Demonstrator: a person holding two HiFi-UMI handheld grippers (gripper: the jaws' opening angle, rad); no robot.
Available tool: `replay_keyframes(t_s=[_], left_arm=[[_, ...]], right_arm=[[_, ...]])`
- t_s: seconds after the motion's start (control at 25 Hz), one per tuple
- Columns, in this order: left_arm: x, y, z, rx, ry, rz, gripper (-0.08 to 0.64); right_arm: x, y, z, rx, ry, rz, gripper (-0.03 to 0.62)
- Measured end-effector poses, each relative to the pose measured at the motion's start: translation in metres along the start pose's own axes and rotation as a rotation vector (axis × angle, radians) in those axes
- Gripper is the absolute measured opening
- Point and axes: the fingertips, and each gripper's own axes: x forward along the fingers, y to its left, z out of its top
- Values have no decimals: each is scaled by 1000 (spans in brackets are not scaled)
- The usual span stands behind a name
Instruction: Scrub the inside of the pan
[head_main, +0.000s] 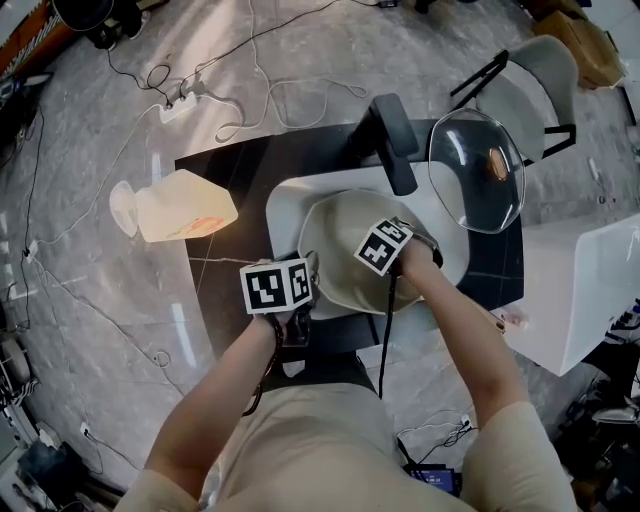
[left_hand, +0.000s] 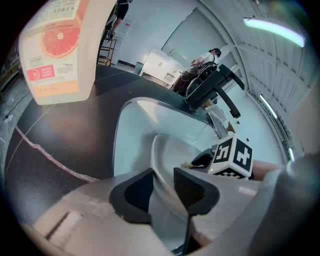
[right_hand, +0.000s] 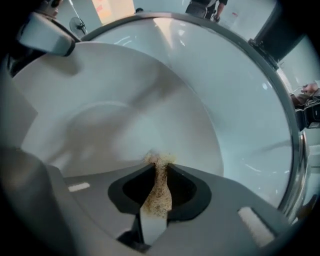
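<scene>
Your left gripper (left_hand: 162, 187) is clamped on the rim of the pan (head_main: 338, 222): in the left gripper view the pan's thin wall runs up between the two dark pads, which sit against it on either side. In the head view that grip sits at about 8 o'clock on the pan's edge. Your right gripper (right_hand: 160, 169) points steeply down into the bowl, near its middle. Its jaws are pinched together on a thin, tan, speckled scrub pad (right_hand: 158, 197). The pad's frayed tip reaches just past the fingertips, right at the pale inner surface; whether it touches there you cannot tell. The pan itself lies in a white basin (head_main: 285, 205) set into a black counter (head_main: 225, 180), and it fills most of that basin. At 12 o'clock from the pan a black fixture (head_main: 395, 140) rises over the basin's far edge; what it is, you cannot tell. A clear glass lid (head_main: 477, 170) rests at 2 o'clock, just beyond the basin's corner. A pale bottle (head_main: 185, 207) with a grapefruit label lies on its side at 9 to 10 o'clock, well apart from the pan at the counter's left edge. Cables (head_main: 240, 95) trail over the floor at 11 o'clock.
</scene>
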Motion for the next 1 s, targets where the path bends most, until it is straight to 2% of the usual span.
replay_keyframes(t_s=[0.12,0.24,0.36,0.44,0.56,0.64,0.72,0.8,1.0], left_arm=[[0,-1,-1,24,-6,14,124],[-1,0,-1,27,-7,9,129],[-4,-1,-2,19,-4,-3,137],[-8,-4,-2,34,-1,-7,137],[-21,-12,-1,100,-3,-21,137],[-33,-17,3,153,-16,-27,137],[-47,-21,10,198,-36,-31,137],[-61,-22,16,239,-60,-35,137],[-102,-26,41,340,-140,-45,130]], right_arm=[[-13,11,-36,-22,142,73,78],[-33,34,-57,-38,227,177,77],[-58,63,-61,-51,248,277,77],[-70,80,-52,-41,214,330,77],[-84,104,-30,7,117,427,77],[-95,117,-8,60,18,493,77],[-109,122,15,119,-101,523,77],[-124,119,33,188,-225,512,78],[-182,94,65,364,-554,409,81]])
